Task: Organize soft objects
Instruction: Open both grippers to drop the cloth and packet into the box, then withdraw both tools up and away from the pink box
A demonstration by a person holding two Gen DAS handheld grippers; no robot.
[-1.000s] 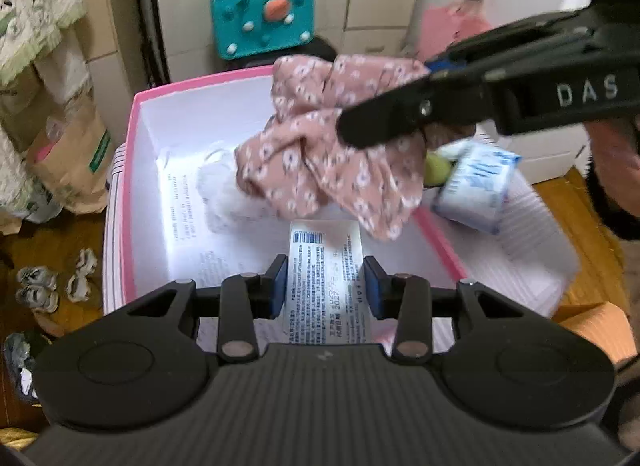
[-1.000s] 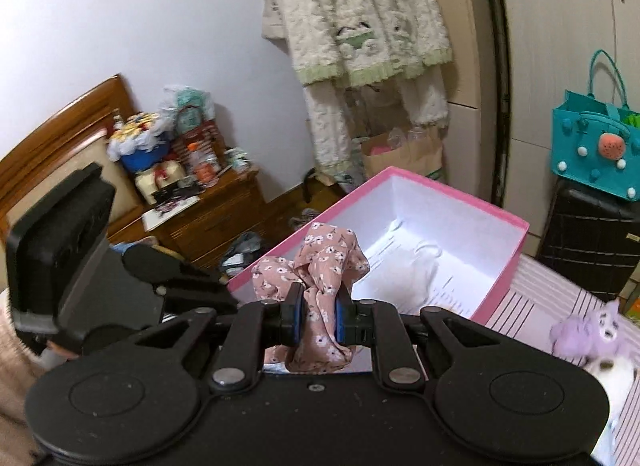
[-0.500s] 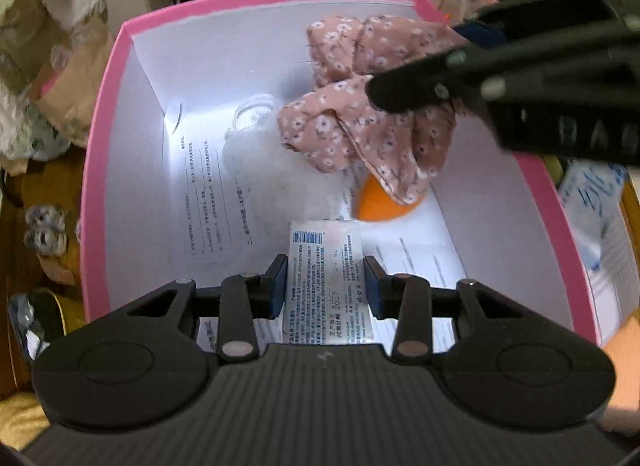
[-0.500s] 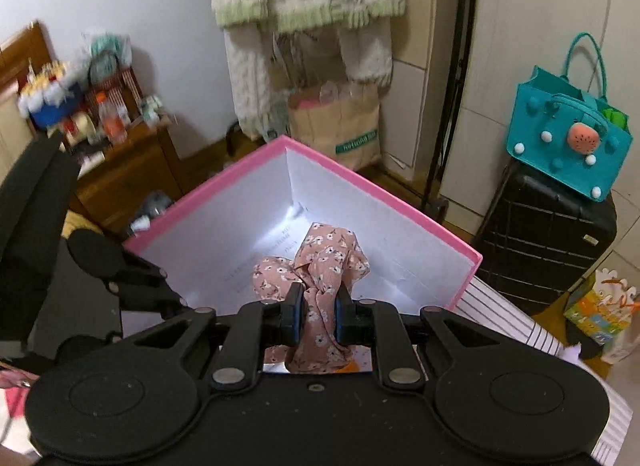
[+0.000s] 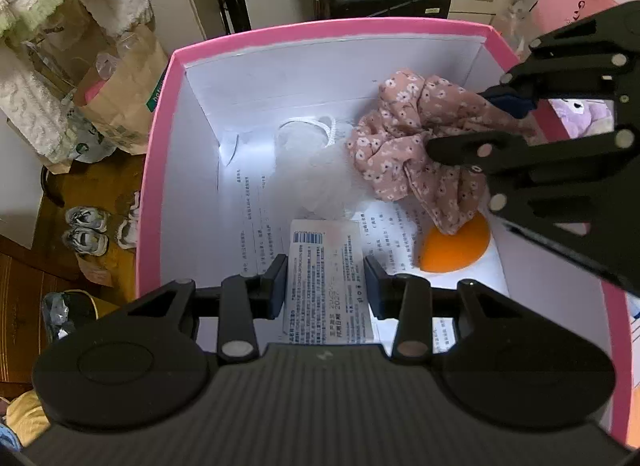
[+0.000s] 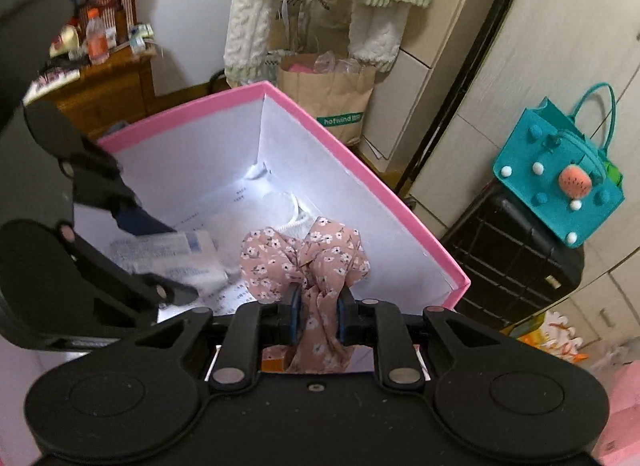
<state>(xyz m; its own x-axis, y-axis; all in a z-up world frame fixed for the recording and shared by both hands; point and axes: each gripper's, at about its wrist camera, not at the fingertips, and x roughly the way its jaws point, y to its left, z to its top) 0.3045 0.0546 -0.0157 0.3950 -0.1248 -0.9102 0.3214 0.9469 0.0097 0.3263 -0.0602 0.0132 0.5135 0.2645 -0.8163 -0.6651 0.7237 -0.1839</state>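
Both hand-held grippers are down inside the big pink-rimmed cardboard box with white walls (image 5: 158, 169).

The left hand-held gripper (image 5: 326, 280) is pinching a flat white packet covered in blue printed text (image 5: 326, 286), one pad on each side, low over the box floor. The print is way too small to read, and the packet's near end is cut off behind the gripper body.

The right hand-held gripper (image 6: 316, 316) has the pink floral fabric scrunchie (image 6: 308, 262) between its pads. Its jaws are just starting to ease apart, but the pads still look pressed on the fabric. From the left wrist view the scrunchie (image 5: 404, 145) hangs by the right side wall, its lower end draping over a rounded orange thing (image 5: 456, 248). That one is half covered, so I can't tell what it is.

Next to the scrunchie there's a fluffy white bundle with a white cord loop (image 5: 316, 169), so washed out by the glare that its edges blur into the box. Printed paper sheets (image 5: 256, 205) line the bottom.

A purple plush toy (image 5: 576, 115) peeks out past the right gripper's linkage, mostly blocked. Outside the box: a brown paper bag (image 6: 332, 93), a teal felt handbag (image 6: 560, 181) on a black suitcase (image 6: 508, 262).
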